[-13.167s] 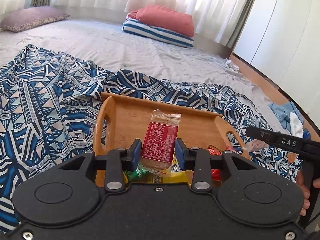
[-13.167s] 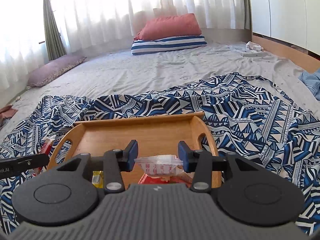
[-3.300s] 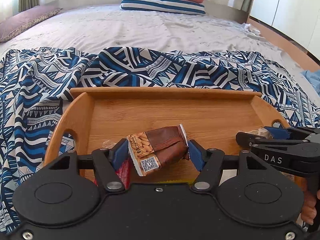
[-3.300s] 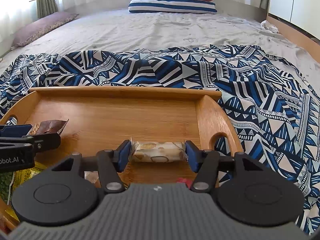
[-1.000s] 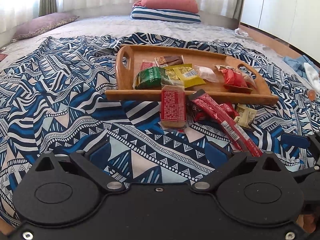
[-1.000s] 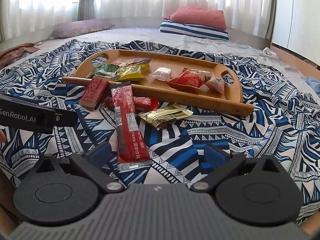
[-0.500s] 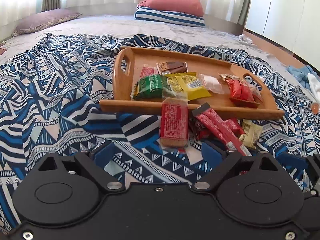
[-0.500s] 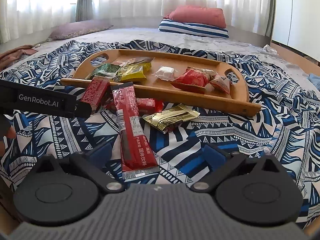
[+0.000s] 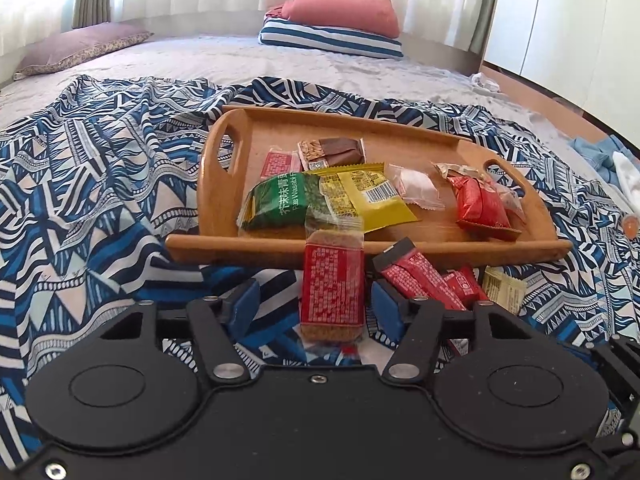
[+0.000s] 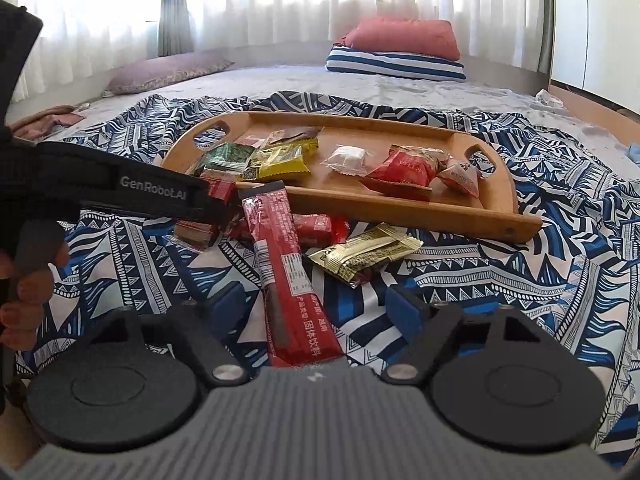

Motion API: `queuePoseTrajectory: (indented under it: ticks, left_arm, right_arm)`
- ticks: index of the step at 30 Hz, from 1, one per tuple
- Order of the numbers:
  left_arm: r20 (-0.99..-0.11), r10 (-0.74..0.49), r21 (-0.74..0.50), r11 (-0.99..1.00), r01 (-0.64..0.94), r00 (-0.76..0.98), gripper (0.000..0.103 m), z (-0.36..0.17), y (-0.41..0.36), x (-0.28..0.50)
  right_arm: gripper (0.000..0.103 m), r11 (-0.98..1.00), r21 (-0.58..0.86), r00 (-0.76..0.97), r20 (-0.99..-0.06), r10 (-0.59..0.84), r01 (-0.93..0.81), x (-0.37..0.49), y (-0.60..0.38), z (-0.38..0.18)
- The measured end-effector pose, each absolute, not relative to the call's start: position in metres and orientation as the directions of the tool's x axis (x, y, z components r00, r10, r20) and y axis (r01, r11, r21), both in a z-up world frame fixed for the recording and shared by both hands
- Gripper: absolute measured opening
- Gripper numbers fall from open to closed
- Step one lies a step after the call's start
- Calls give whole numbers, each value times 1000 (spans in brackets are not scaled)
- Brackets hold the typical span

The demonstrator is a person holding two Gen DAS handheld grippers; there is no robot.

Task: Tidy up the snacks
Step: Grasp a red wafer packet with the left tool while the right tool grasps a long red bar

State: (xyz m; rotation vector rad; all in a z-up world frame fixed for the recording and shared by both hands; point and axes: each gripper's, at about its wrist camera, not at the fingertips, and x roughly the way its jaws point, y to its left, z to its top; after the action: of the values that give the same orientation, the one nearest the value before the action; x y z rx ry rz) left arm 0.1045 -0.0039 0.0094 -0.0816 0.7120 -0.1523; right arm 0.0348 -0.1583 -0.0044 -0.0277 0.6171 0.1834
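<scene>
Several wrapped snacks lie at frame centre, some on a wooden tray (image 9: pixel 224 184), some on the patterned blue blanket (image 9: pixel 100 184) just below its near rim. On the tray: green wasabi pack (image 9: pixel 280 202), yellow pack (image 9: pixel 368 196), brown bar (image 9: pixel 332 152), clear-wrapped white sweet (image 9: pixel 416 186), red pouch (image 9: pixel 480 204). On the blanket: red cracker pack (image 9: pixel 332 288), its top end leaning on the tray rim; long red stick sachet (image 10: pixel 286 276); small red pack (image 10: pixel 316 228); gold sachet (image 10: pixel 364 254). Left gripper (image 9: pixel 316 310), lower centre of the left view: jaws have just been closing, the cracker pack between them, blue pads still apart from its sides. Right gripper (image 10: pixel 316 312), lower centre of the right view: jaws likewise narrowing yet wide apart, the stick sachet's near end between them, untouched. A person's hand (image 10: pixel 24 292) shows at the left edge. Upper frame: grey bedding (image 9: pixel 240 60), red pillow (image 9: pixel 344 10) on a striped pillow (image 9: pixel 332 42).
</scene>
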Motion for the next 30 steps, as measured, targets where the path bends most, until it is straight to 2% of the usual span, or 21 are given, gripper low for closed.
queuePoseTrajectory:
  ticks: [1,2,3,8,10,17,18,21,24,30]
  left_arm:
    - [-652,-181,-136,983,122,736,36,8,-5,108]
    - [-660,-200,-155,979,130,724,31,7,-5,111]
    - [-663,-209,-168,977,130,719,31,7,-5,112]
    - [-654,-234,-161,972,169,720,31,12,-7,100]
    - [-654,-226,-152,974,167,722,31,14,-6,92]
    - [-660,-230,-165,973,160,715,31,22,5,68]
    - [-659,-226,-160,974,160,717,31,23,6,65]
    - [-659,-216,-146,976,159,721,31,25,7,61]
    - [-659,-215,-150,977,154,721,31,25,9,58]
    - [-665,-208,-146,978,148,717,31,23,12,57]
  right_arm:
    - [79,983,30,799,-577,167,-184,35,-157,-4]
    - [76,982,31,799,-577,170,-187,36,-156,-4]
    - [74,981,33,798,-577,173,-189,36,-155,-3]
    - [41,980,46,800,-571,185,-193,33,-153,-1]
    - [36,981,51,803,-568,182,-187,30,-154,0]
    - [35,978,60,798,-570,196,-198,15,-156,5]
    - [36,977,61,795,-572,202,-204,13,-155,6]
    - [54,973,58,798,-562,217,-224,13,-152,6]
    - [55,975,12,813,-550,191,-221,18,-145,7]
    - [55,973,18,798,-570,198,-229,34,-136,5]
